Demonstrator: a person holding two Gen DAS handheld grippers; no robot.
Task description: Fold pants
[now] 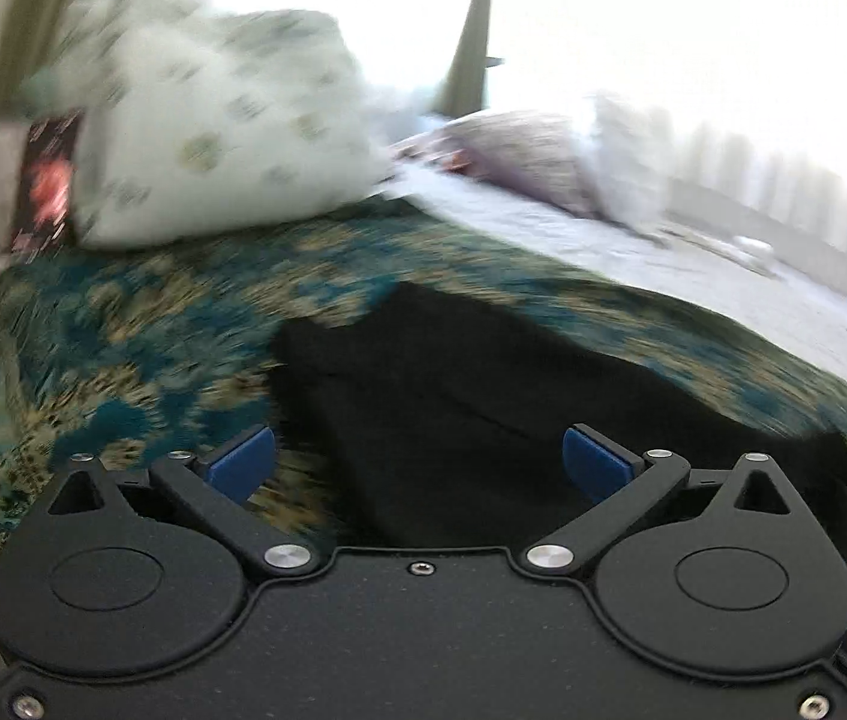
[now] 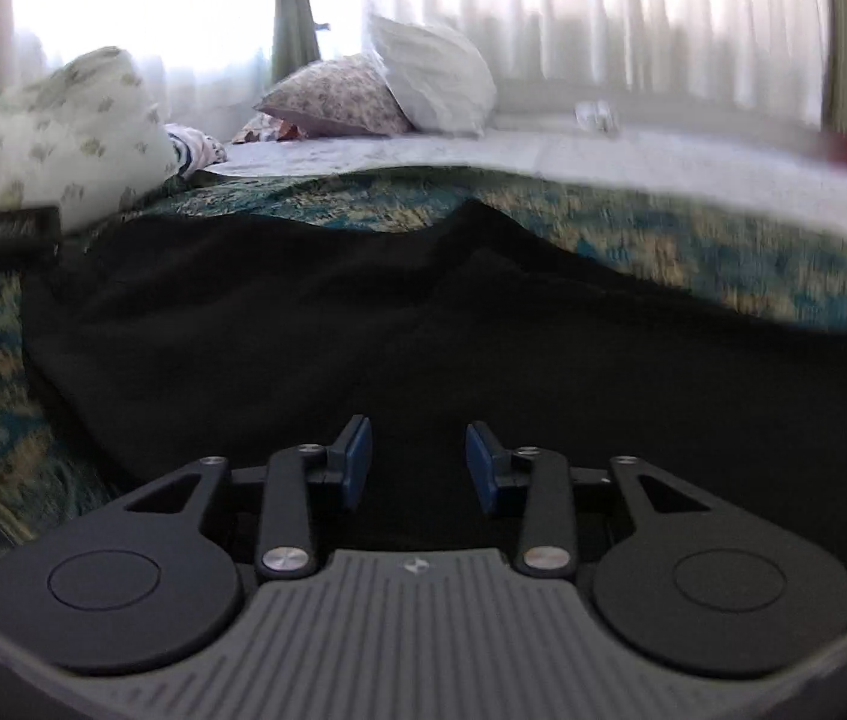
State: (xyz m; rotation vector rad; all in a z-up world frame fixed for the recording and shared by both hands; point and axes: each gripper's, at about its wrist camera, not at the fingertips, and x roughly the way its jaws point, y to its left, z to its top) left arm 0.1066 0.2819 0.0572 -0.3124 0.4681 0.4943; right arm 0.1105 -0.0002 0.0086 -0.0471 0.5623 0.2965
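Right under my left tool point(image 1: 417, 468), pads wide apart and empty, black pants point(image 1: 483, 390) sprawl on the bed point(image 1: 141, 324). My right tool point(image 2: 419, 465) hovers over them, parted too, gripping nothing. Fabric looks soft, light and floppy (blurred, mind), so I'd pinch an edge near the waistband corners.

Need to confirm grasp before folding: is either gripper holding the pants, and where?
Neither. The left gripper and right gripper are both open above the black pants, with no cloth between the fingers.
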